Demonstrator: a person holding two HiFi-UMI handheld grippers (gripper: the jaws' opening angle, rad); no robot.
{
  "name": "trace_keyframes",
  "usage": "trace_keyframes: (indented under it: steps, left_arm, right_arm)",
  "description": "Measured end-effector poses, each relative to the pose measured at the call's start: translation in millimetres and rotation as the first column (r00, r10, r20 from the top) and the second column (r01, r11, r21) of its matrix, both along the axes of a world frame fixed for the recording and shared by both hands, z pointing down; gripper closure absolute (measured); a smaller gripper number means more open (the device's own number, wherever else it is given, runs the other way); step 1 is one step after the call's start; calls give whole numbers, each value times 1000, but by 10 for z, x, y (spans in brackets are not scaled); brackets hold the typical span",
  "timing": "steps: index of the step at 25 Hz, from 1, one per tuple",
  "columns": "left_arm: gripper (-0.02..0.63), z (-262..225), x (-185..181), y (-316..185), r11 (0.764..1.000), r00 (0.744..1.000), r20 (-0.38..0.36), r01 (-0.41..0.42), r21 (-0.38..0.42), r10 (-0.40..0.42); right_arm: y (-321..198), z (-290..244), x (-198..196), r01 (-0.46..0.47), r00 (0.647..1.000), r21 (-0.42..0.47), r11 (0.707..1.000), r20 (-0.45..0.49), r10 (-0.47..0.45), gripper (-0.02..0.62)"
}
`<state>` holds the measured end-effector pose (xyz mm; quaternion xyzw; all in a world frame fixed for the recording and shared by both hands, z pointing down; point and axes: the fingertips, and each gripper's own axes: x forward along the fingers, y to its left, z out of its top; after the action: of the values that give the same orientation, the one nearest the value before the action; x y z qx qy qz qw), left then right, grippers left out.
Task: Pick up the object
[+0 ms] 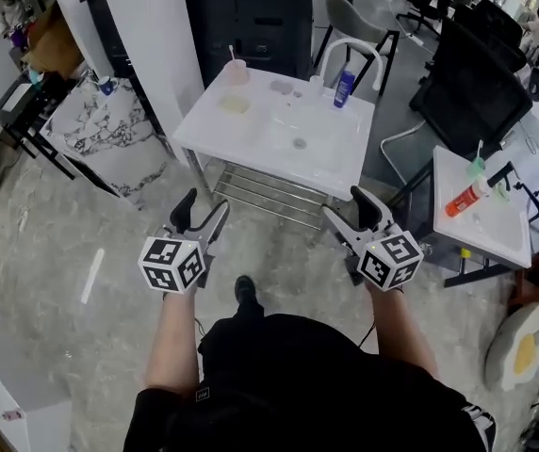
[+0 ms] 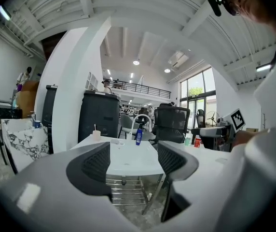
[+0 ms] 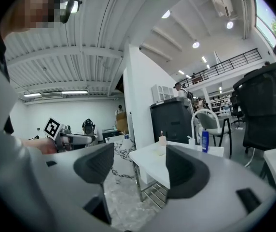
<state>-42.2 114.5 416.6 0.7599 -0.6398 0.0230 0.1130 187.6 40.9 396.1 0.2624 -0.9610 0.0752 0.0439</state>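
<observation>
Object for picking up is not being singled out yet. The likeliest candidates are sitting untouched on the white rectangular table (image 1: 251, 149) ahead, so the whole task is remaining. Nearest, the person is holding the left gripper (image 1: 204, 205) and the right gripper (image 1: 347, 205) out in front of the body, short of the table. Both are showing jaws spread wide with nothing between them. Farther off, near the table's back edge, a pale pink cup (image 1: 236, 72) is holding a thin upright stick, and a blue bottle with a white cap (image 1: 344, 88) is standing closed, its contents hidden.
</observation>
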Motion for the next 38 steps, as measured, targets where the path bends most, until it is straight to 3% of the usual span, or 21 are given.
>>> trace_keyframes:
  steps: [11,16,28,38]
  left_arm:
    - [307,214,-1119,-1032,998,996,63,-60,-35,62]
    - [307,318,-1524,-1298,995,996,31,-88,-49,89]
    - [308,288,-2086,-1667,997,998,8,-61,-55,62]
    - [308,383,-2287,-2687,991,999,11,-51,-127,53]
  right_arm:
    - [-901,221,-1497,47,992,-52,998,-112,-52,293]
    - [-1130,241,-1953,49,986,-53,997,-156,-57,293]
    - [-1590,230,-2458,72,987,-34,997,-140,-76,295]
    - [-2696,488,-2801,117,987,-60,991,-104,-123,295]
